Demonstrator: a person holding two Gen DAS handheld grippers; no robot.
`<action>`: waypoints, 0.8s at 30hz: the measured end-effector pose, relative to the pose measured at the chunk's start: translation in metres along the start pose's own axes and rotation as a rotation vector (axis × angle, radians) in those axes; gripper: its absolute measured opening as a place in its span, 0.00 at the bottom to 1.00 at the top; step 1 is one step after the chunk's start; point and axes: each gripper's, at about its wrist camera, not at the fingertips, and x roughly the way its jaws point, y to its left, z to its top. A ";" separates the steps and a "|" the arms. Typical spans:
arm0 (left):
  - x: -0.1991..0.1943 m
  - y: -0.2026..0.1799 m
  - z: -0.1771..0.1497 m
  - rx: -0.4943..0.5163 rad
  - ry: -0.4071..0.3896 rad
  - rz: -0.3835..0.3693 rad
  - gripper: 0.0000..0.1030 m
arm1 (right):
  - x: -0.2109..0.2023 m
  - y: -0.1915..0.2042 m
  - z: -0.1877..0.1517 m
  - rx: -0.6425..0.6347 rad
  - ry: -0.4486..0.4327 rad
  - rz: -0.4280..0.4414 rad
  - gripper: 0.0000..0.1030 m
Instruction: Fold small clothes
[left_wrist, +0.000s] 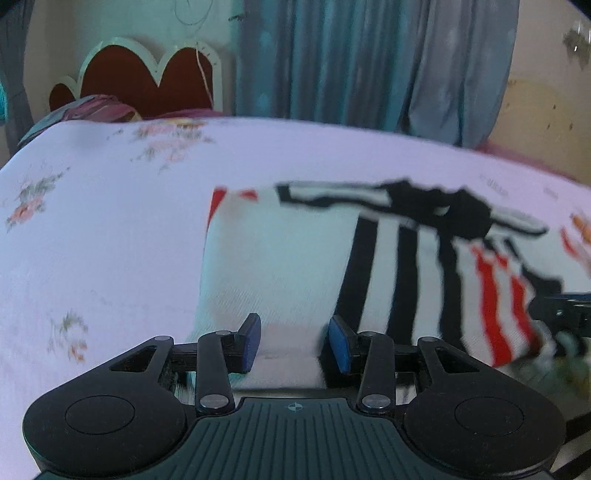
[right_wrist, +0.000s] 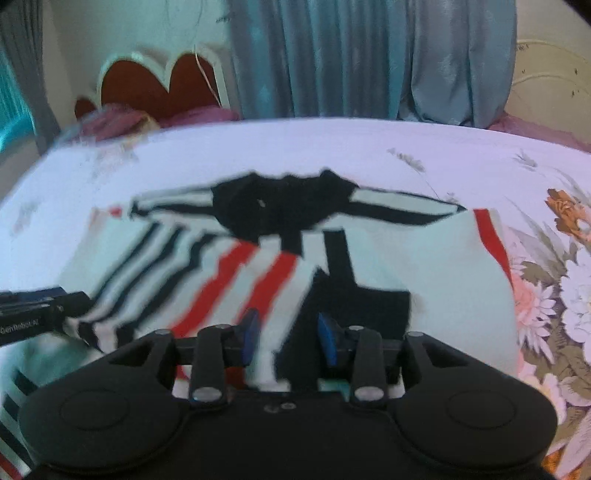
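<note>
Left wrist view: the left gripper hangs with its blue pads spread apart over the near hem of a small striped shirt, nothing between them. The shirt lies flat on the floral bedsheet, toward the bed's right side, black collar at the far end.

Right wrist view: the right gripper is likewise open above the shirt's near hem. The left gripper enters at the shirt's left edge. Grey curtains hang beyond the bed's far edge.
</note>
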 end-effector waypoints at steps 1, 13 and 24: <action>0.000 0.000 -0.003 0.010 -0.012 0.007 0.40 | 0.005 -0.002 -0.004 -0.021 0.020 -0.027 0.36; -0.012 -0.011 -0.007 -0.028 0.003 0.049 0.40 | -0.004 -0.014 -0.009 -0.016 0.021 -0.006 0.41; -0.031 -0.025 -0.006 -0.041 0.000 0.054 0.40 | -0.029 -0.013 -0.012 0.005 -0.015 0.084 0.42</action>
